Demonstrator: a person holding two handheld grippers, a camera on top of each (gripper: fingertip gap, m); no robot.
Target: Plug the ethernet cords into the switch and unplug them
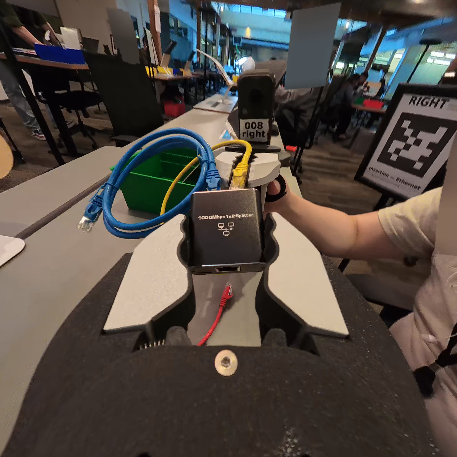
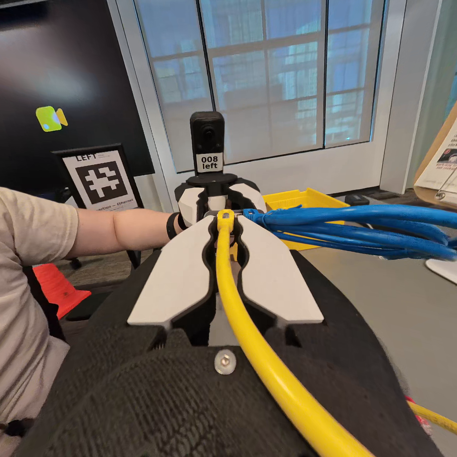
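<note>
My left gripper (image 1: 226, 237) is shut on the black switch box (image 1: 226, 227) and holds it above the grey table (image 1: 61, 259). A blue cord's plug (image 1: 212, 178) sits in the box's far left port. My right gripper (image 2: 225, 222) is shut on the yellow cord's plug (image 2: 224, 218), which stands at the box's far right port (image 1: 238, 176). The yellow cord (image 2: 247, 309) runs back between my right fingers. The blue cord's coil (image 1: 148, 185) hangs to the left, its free plug (image 1: 86, 220) over the table. A red cord's plug (image 1: 226, 294) lies on the table below the box, near its empty near port.
A green bin (image 1: 158, 183) stands on the table behind the blue coil. A yellow bin (image 2: 304, 202) lies behind the left gripper. Framed marker signs (image 1: 415, 143) (image 2: 101, 178) stand at the sides. A person's forearm (image 1: 333, 230) reaches in from the right.
</note>
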